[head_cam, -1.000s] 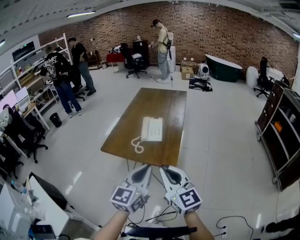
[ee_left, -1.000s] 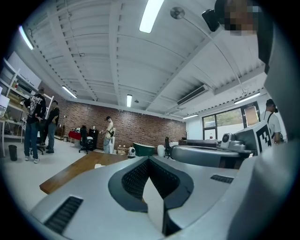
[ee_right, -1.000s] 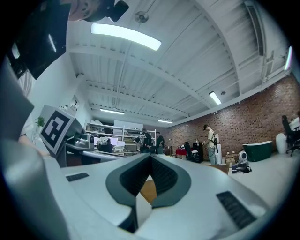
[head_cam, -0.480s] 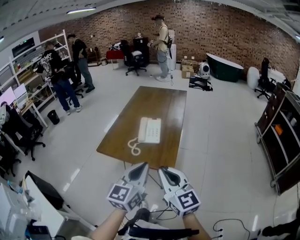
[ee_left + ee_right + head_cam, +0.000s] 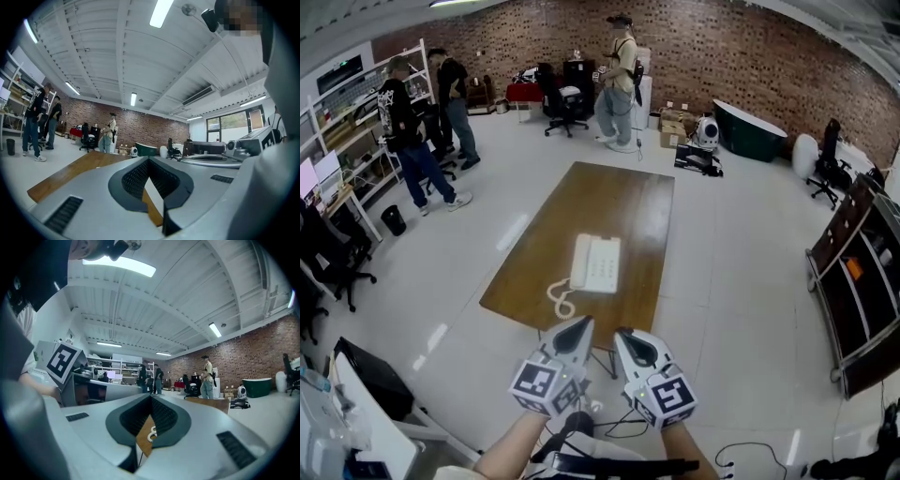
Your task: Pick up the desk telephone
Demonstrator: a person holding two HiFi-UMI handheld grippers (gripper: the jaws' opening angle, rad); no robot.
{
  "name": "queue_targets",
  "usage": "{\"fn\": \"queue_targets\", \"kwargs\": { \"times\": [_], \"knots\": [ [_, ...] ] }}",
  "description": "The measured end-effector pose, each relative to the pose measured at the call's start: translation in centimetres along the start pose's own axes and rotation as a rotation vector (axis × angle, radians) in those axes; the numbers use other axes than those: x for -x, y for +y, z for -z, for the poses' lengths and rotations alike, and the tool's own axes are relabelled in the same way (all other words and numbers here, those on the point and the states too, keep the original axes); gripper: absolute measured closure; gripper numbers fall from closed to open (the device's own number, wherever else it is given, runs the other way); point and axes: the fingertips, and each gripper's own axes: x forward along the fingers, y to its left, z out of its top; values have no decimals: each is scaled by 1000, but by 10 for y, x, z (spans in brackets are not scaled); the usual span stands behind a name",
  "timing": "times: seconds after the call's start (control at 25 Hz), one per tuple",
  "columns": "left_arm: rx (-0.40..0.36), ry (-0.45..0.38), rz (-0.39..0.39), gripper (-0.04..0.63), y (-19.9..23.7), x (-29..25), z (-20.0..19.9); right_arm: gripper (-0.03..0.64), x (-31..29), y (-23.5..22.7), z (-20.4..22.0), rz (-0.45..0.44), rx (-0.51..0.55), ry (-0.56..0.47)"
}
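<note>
Pair level, abreast — left tongs (image 5: 579, 325), right tongs (image 5: 624, 336); both closed.

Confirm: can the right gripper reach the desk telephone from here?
Probably not yet: the right gripper, jaws shut, hangs short of the wooden table's near edge, and the desk telephone lies farther in. Nothing blocks the way.

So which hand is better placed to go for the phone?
Left, marginally: left tongs and right tongs are both shut, short of the table, but left sits nearer the phone.
</note>
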Motion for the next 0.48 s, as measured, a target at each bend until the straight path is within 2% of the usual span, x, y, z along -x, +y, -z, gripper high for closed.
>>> {"fn": "queue_targets", "kwargs": {
  "times": [0.48],
  "knots": [
    [28,22,32,595,58,-55,4,614,-75,-36,-3,28,-12,26]
  ]
}}
